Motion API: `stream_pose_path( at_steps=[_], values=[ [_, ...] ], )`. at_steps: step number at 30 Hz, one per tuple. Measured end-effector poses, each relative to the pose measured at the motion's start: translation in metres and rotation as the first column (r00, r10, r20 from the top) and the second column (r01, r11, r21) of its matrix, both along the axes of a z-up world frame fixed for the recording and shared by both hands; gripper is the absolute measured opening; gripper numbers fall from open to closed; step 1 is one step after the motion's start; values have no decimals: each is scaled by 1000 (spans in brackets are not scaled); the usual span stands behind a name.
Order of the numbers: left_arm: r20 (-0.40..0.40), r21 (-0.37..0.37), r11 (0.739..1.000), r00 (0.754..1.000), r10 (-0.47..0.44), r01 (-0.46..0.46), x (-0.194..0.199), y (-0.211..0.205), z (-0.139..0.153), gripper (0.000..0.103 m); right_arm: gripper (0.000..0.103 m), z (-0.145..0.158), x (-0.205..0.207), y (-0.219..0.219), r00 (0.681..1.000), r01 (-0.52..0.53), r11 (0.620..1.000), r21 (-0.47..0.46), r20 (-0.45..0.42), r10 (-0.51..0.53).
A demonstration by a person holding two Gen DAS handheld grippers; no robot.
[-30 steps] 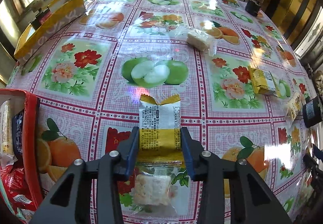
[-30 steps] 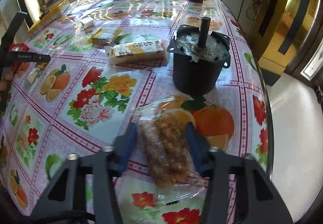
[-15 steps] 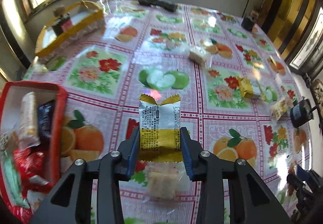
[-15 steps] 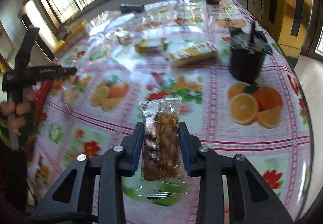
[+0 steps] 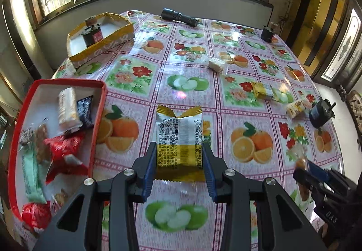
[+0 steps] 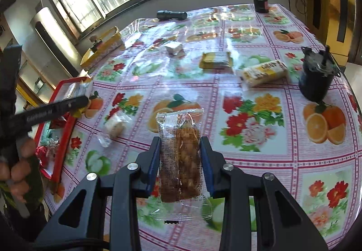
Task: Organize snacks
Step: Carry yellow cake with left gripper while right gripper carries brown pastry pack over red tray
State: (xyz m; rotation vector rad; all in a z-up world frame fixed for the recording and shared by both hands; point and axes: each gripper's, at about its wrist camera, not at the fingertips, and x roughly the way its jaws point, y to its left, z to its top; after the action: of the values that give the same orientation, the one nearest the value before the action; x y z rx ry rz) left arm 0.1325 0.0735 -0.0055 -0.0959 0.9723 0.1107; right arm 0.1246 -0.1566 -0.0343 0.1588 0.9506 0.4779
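My left gripper (image 5: 179, 161) is shut on a yellow-and-white snack packet (image 5: 178, 135), held above the fruit-print tablecloth (image 5: 192, 63). A red tray (image 5: 99, 115) with several snacks lies to its left. In the right wrist view my right gripper (image 6: 179, 156) is shut on a clear-wrapped brown nut bar (image 6: 181, 149), lifted off the table. The red tray (image 6: 65, 137) shows at that view's left edge, under the other gripper and a hand (image 6: 15, 169). Loose snacks remain on the table: a clear-wrapped white cake (image 6: 115, 126), a yellow packet (image 6: 216, 59), a long yellow-and-white bar (image 6: 263, 72) and a small white cake (image 6: 173, 47).
A yellow box (image 5: 99, 36) holding a dark jar stands at the far left. A black flashlight (image 5: 179, 16) lies at the far edge, a small dark jar (image 5: 267, 32) at the far right. A black motor (image 6: 316, 76) stands near the table's right edge.
Both grippers have risen and drawn back with their snacks, so more table shows. The left view has swung toward the red tray; the nut bar came up off the cloth.
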Motion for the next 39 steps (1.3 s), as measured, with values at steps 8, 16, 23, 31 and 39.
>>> stream_pose_path(
  at_steps=[8,16,23,31,39],
  values=[
    [-15,-2,1000,1000,9,-10,-19,5,-5,38,36,10,1,27,1000,-4,1000,24,11,4],
    [4,5,999,999,37,-37,-32,15,0,38,36,25,10,52,999,6,1000,15,32,-6],
    [20,7,998,998,63,-63,-38,24,4,38,36,45,18,56,995,69,998,10,75,-70],
    [25,-1,998,997,67,-67,-45,28,6,38,36,55,8,60,992,73,997,1,106,-72],
    [41,8,996,995,89,-89,-50,35,12,38,36,59,9,72,993,57,998,-3,102,-57]
  ],
)
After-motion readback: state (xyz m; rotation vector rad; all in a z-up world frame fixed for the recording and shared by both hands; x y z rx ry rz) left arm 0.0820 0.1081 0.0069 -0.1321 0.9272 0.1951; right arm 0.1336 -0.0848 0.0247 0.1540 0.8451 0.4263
